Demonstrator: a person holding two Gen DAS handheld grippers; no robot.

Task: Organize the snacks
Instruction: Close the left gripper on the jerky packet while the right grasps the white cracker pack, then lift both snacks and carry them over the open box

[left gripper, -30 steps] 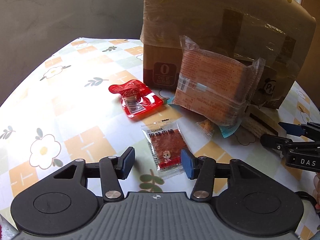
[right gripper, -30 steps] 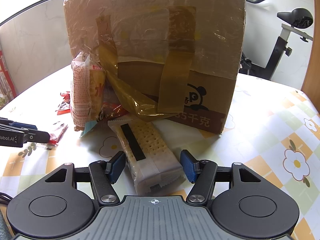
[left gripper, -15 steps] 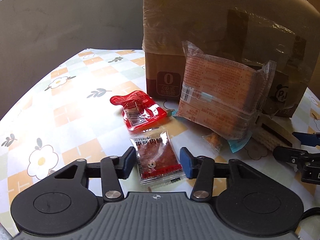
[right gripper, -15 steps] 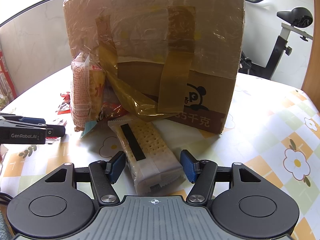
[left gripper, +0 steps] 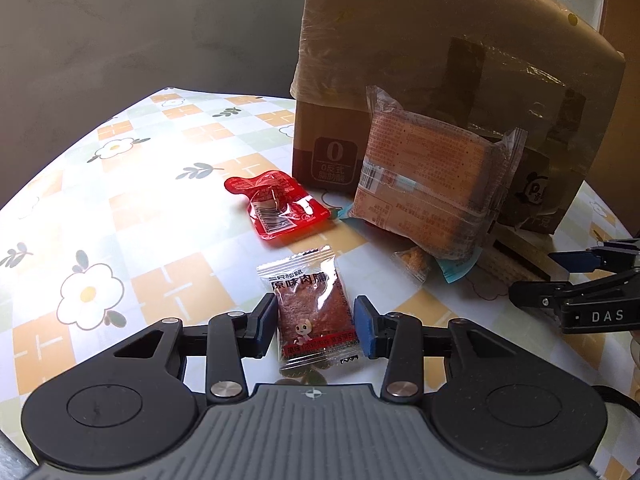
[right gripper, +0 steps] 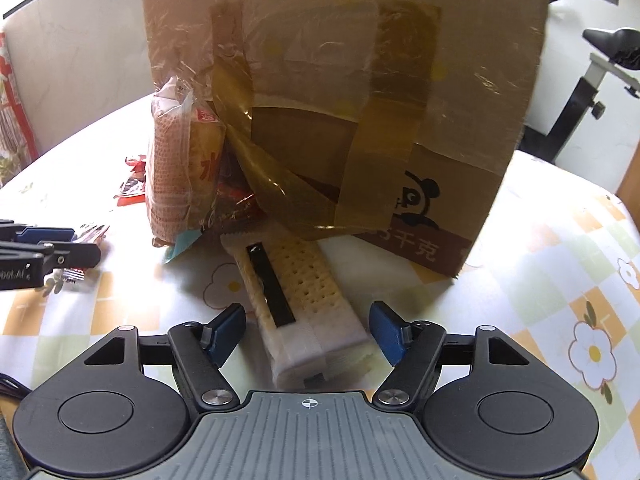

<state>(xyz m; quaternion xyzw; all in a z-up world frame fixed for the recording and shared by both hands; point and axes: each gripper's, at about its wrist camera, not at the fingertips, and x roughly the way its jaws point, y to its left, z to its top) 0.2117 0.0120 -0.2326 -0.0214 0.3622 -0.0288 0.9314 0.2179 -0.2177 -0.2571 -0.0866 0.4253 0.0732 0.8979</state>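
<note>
At the lower centre of the left wrist view, the left gripper (left gripper: 314,328) is closing its fingers around a small jerky packet (left gripper: 314,312) lying on the flowered bench (left gripper: 172,200); whether the pads are pressing it yet cannot be told. In the right wrist view, the right gripper (right gripper: 308,330) is spreading its fingers, clear of the cracker pack (right gripper: 304,300) lying between them in front of the taped cardboard box (right gripper: 340,80).
</note>
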